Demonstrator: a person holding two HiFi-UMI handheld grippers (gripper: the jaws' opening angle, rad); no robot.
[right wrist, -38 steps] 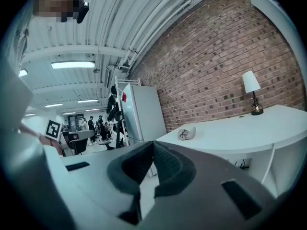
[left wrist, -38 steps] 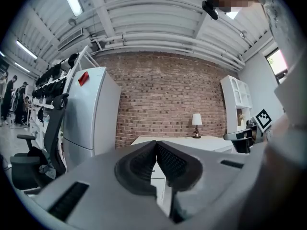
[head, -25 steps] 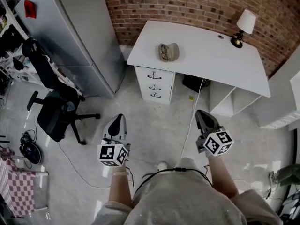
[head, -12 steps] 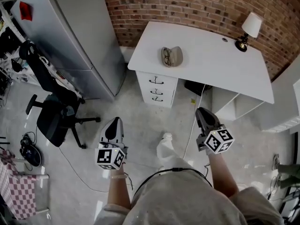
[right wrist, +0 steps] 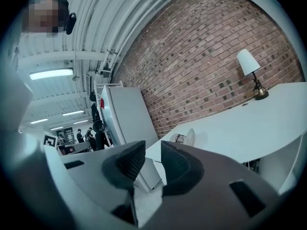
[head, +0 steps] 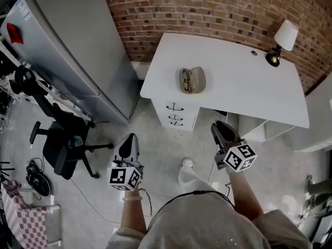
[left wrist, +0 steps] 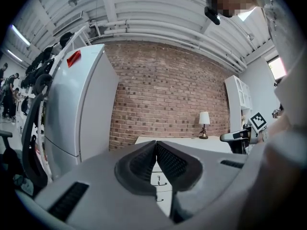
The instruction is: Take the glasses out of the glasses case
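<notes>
Worktop sits nearer than a second ago, right claw freshly parted and empty, left claw closed on nothing; open glasses case, upper centre of head view, holds glasses: light, stiff, fragile, likely best pinched at the bridge.

Bright ceiling-lit room, heavy fisheye bending, dark vignetted edges

Nothing legible is showing. The red tag on the refrigerator is appearing as bare colour, and the cubes on the left gripper and right gripper are carrying only black-and-white square patterns.
</notes>
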